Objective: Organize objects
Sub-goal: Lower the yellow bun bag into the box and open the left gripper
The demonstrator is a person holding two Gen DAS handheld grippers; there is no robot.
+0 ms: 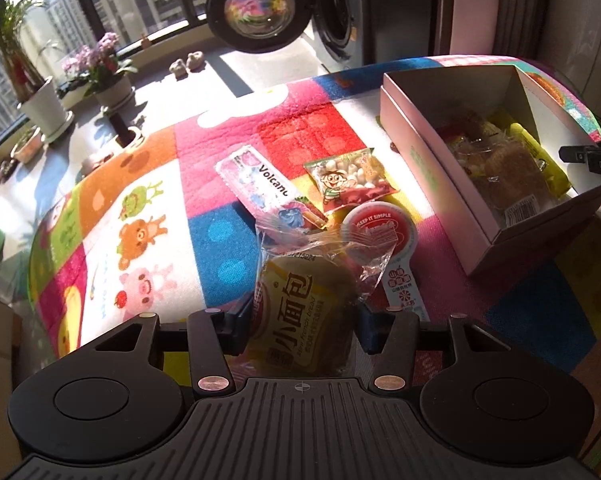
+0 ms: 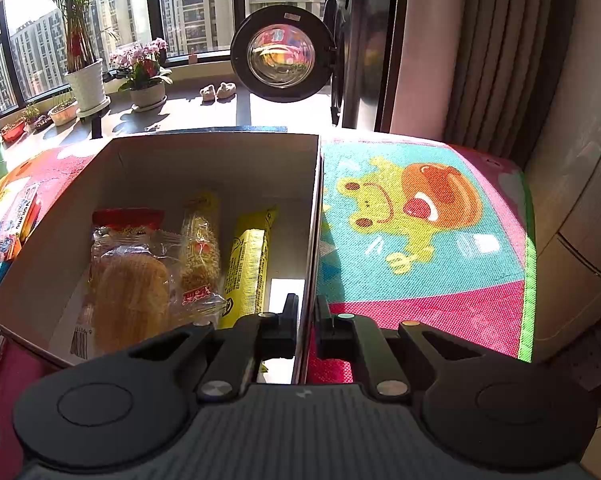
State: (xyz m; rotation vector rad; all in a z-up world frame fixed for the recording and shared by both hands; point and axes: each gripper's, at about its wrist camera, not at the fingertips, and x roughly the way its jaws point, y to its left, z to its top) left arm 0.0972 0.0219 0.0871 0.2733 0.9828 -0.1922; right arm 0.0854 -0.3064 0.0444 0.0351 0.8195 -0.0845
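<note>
— Nearest the left camera, what is sitting between those blue pads?

— Between them the left gripper (image 1: 302,326) is holding a bread packet (image 1: 300,316), yellow wrapper with a brown bun inside. Its pads are pressing on both sides of the packet, so it is grasping it, not merely straddling it. The crinkled clear end is pointing away from the camera, so the packet's long axis is running along the fingers.

— And where is it supposed to be going?

— Most likely into the open cardboard box (image 1: 432,168), which is lying up and to the right of those jaws on the patterned play mat (image 1: 140,184). Other snacks are already lying inside it.

— What is the other hand doing?

— The right gripper (image 2: 305,330) is clenching the box's side wall (image 2: 314,216), one finger inside and one outside, seemingly steadying it. The long yellow bar (image 2: 248,264) is lying just beside that inner finger.

— So which hand is nearer the packet?

— The left one, since it is already gripping it. I'd judge the carry needs to be going rightward and forward over the near wall.

— Anything still waiting on the mat?

— A Volcano pack (image 1: 260,188), a green-and-red cartoon pack (image 1: 350,180) and a round red-lidded snack (image 1: 380,232), all lying just beyond the held packet.
</note>
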